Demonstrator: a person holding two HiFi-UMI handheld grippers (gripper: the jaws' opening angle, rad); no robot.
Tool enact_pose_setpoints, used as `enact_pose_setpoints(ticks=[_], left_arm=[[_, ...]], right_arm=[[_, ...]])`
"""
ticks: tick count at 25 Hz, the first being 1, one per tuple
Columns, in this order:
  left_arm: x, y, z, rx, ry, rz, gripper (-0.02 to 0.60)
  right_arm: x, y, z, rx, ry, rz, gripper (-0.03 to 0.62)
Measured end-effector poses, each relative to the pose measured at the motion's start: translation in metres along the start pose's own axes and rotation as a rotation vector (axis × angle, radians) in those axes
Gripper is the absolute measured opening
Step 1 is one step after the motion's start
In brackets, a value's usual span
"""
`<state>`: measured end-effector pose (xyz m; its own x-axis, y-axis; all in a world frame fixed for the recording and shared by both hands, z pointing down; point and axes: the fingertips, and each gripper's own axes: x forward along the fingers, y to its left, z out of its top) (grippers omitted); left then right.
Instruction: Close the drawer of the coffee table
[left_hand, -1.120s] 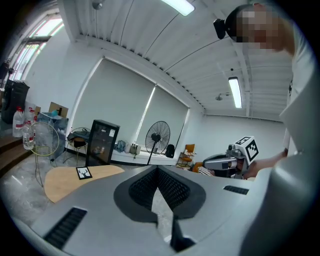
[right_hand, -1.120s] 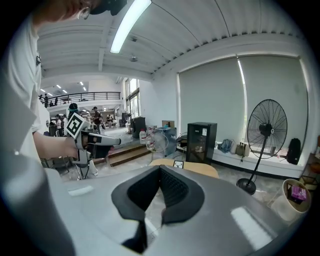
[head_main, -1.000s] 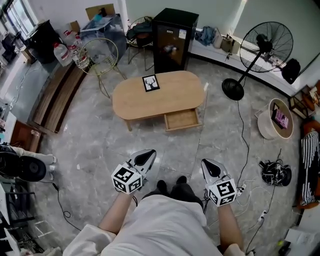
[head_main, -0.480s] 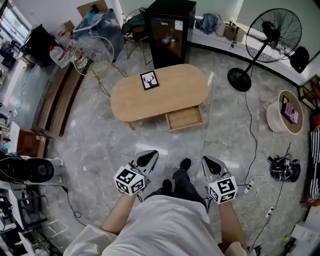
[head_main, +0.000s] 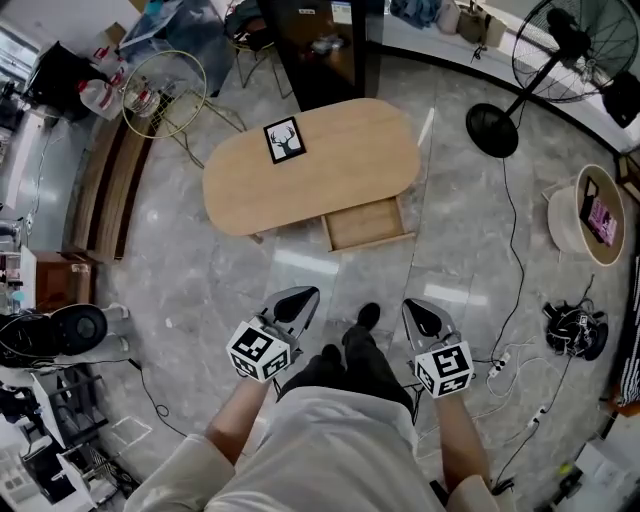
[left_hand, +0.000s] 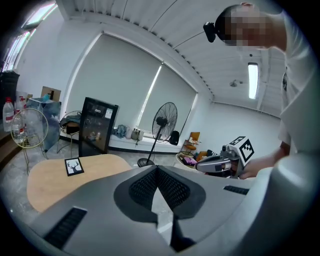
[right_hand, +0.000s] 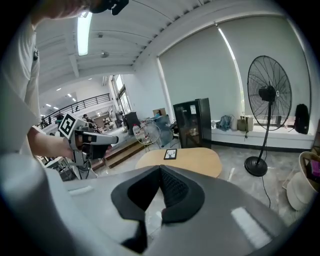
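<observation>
An oval wooden coffee table stands on the marble floor ahead of me, with a small framed deer picture on top. Its drawer is pulled out on the near side and looks empty. My left gripper and right gripper hang side by side above the person's legs, well short of the drawer, both shut with nothing between them. The table sits at lower left in the left gripper view, beyond the closed left gripper. In the right gripper view the table lies past the closed right gripper.
A black cabinet stands behind the table. A floor fan is at the right, a wire chair at the back left. A round basket and tangled cables lie to the right. Wooden planks run along the left.
The table and its open drawer have drawn nearer and sit lower in the head view. Both grippers hold about the same spot in that view, still shut.
</observation>
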<state>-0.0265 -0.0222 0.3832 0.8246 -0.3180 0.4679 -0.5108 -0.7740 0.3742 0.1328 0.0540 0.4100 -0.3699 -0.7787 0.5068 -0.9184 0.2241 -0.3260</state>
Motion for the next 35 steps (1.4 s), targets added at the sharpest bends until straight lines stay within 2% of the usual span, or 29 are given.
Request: enact_pose_setpoints(ticks=[7, 16, 23, 28, 35], left_arm=[[0.061, 0.025, -0.038, -0.047, 0.065, 0.002, 0.006], [0.112, 0.066, -0.091, -0.045, 0.15, -0.015, 0.006], [0.134, 0.103, -0.152, -0.046, 0.155, -0.038, 0.006], [0.159, 0.133, -0.197, -0.04, 0.202, -0.07, 0.006], [0.202, 0.164, -0.252, -0.003, 0.253, -0.134, 0.006]], right_arm=[[0.048, -0.042, -0.044, 0.058, 0.045, 0.026, 0.011], [0.101, -0.079, -0.126, 0.267, 0.109, -0.018, 0.011], [0.137, -0.094, -0.211, 0.465, 0.108, -0.102, 0.011], [0.177, -0.106, -0.27, 0.585, 0.109, -0.177, 0.011], [0.245, -0.122, -0.352, 0.729, 0.079, -0.195, 0.011]])
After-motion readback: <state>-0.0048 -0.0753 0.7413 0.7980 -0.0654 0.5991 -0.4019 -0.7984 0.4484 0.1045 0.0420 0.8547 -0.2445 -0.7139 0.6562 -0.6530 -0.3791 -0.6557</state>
